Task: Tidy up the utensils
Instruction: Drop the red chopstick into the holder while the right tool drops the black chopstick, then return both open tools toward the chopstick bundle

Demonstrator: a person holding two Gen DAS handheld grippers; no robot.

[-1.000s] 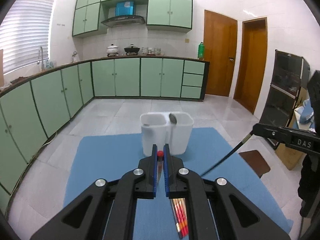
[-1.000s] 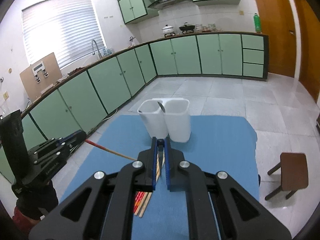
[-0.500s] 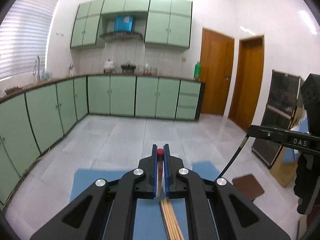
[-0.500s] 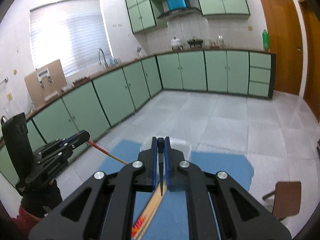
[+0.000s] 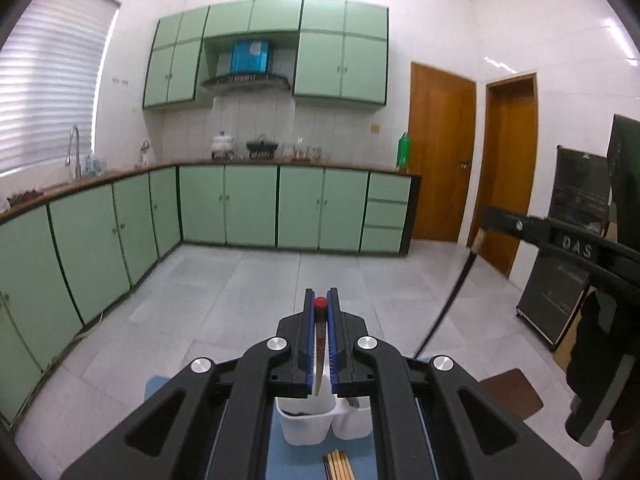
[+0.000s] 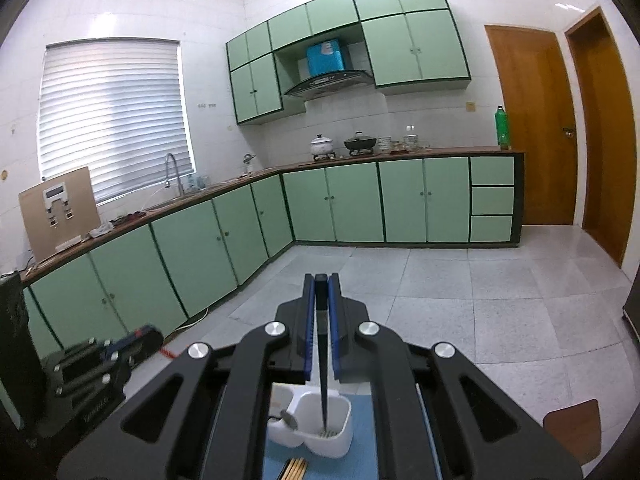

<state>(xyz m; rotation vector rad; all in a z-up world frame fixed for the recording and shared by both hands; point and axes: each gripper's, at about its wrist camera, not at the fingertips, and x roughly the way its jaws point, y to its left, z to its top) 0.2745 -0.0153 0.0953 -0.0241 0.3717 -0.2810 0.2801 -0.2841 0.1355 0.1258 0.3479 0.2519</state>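
Left claw (image 5: 321, 312) clamped on red-tipped chopstick (image 5: 319, 330); right claw (image 6: 321, 304) on black chopstick (image 6: 323, 364). Risk: tips catching holder (image 6: 320, 432) rim, tipping it.

The left claw (image 5: 321, 322) is black with blue pads (image 5: 307, 344) and silver screws, and pinches a chopstick (image 5: 319, 340) with a red tip and a brown-and-cream shaft. The right claw (image 6: 321, 320) has the same black body and blue pads, closed on a black chopstick (image 6: 322, 364). Below sits a white holder (image 6: 332, 442) on a blue mat (image 6: 362, 456), with tan wooden chopsticks (image 5: 338, 465) lying on it. The cabinets (image 6: 352, 200) are pale green with dark green edging, the doors (image 5: 440, 152) orange-brown, the floor (image 6: 440, 288) speckled grey tile, the walls white.
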